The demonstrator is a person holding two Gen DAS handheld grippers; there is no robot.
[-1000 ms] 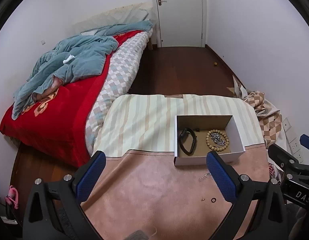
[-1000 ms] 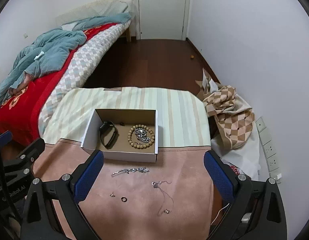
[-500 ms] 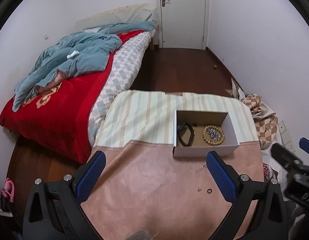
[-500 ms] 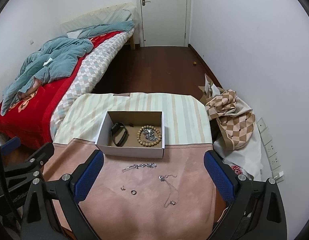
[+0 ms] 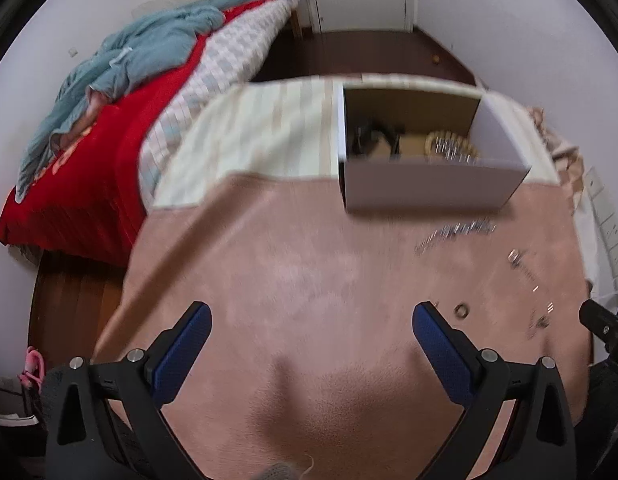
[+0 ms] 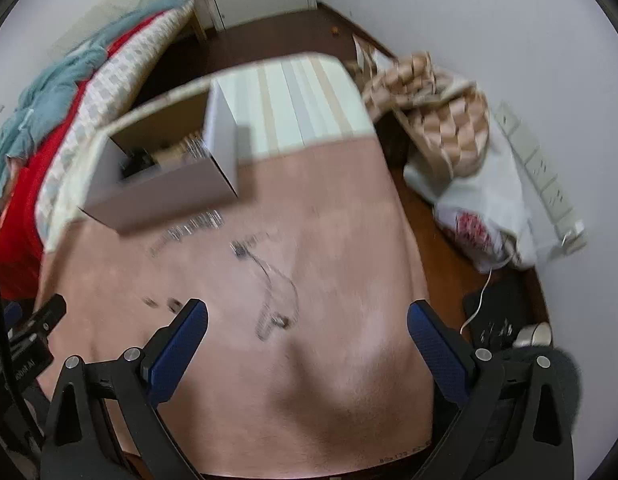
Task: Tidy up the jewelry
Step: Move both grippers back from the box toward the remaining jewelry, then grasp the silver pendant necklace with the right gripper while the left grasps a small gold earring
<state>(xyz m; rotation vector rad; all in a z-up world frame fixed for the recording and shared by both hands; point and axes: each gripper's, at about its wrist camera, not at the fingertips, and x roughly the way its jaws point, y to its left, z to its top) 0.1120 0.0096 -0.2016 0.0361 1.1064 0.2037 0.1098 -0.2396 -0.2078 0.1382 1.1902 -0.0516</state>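
Chain [image 6: 189, 228] lengthwise along box [image 6: 157, 204] front, beside it.

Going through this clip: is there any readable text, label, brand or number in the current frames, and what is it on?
Nothing can be read in full.
"...obot.AI": partial white print on the left gripper's black body, start cut off and blurred.
Red print on the white plastic bag: too blurred to read.
Small dark marking at the pink cloth's near edge: too small to read.
The box shows no label.
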